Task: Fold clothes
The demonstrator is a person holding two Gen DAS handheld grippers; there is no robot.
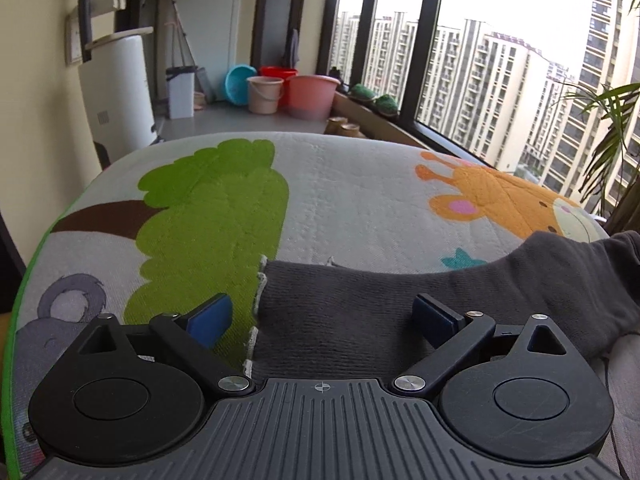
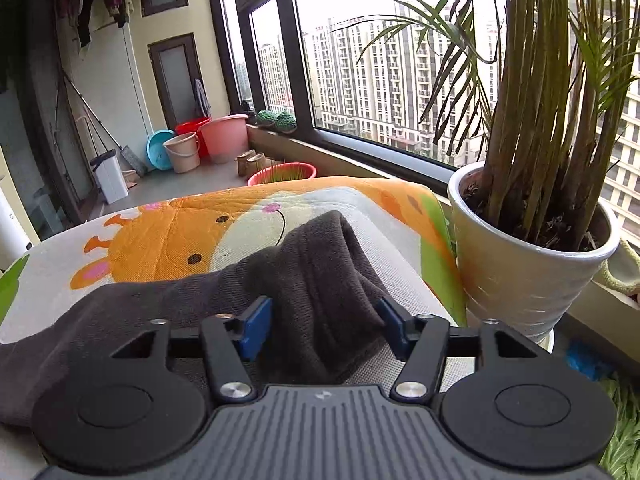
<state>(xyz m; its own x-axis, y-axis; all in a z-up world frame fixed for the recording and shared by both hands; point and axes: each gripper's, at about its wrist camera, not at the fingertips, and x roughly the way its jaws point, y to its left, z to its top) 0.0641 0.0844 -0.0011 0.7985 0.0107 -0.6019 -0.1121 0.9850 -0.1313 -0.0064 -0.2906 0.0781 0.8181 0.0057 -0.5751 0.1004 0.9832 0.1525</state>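
Now straddling a raised fold of the dark grey knitted garment (image 2: 320,276) with the right gripper (image 2: 326,326), jaws part-way apart, blue pads (image 2: 256,328) at either flank of the bunched cloth; cannot tell whether pressing on it yet. Spread wide on the other side, with the left gripper (image 1: 324,320) poised over the garment's flat end beside its pale stitched edge (image 1: 256,320), nothing clamped between the pads.

Lying across the cartoon giraffe mat (image 1: 360,200), near edge toward the holder, right portion humped and twisted near the white pot of the palm (image 2: 532,256).

Best done this way, by judgement:
- Bite the right fold low and full, taking both layers of the ridge, not just a top wisp
- Bring the left down onto the stitched edge, one pad under the cloth, then close squarely
- Draw both ends apart to flatten the hump before any fold
- Keep the right side clear of the pot; a snag there seems likely
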